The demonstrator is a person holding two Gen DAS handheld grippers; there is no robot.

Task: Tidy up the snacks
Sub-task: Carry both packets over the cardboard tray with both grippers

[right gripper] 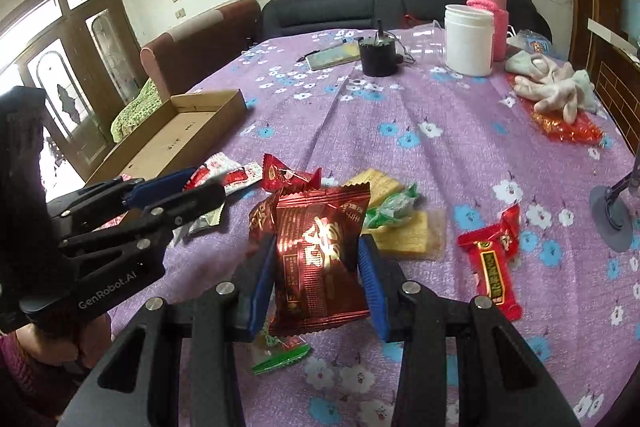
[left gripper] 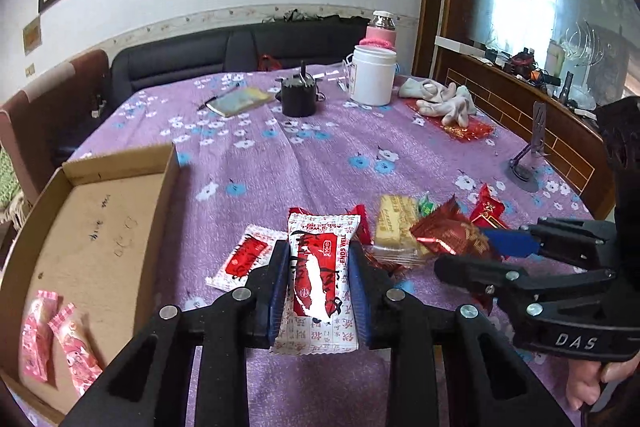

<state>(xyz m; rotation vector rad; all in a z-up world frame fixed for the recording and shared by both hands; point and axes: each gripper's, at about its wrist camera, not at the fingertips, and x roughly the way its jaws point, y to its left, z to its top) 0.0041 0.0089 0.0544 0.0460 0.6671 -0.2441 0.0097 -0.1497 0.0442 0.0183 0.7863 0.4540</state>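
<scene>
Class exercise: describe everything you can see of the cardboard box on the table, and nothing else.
The cardboard box is a shallow, open-topped tray of plain brown corrugated card with low walls and faint pen marks on its floor. It lies flat on the purple flowered tablecloth, left of the loose snack pile, near the table's edge. Two pink snack packets lie in its near corner; the rest of its floor shows bare. Neither gripper touches it.
</scene>
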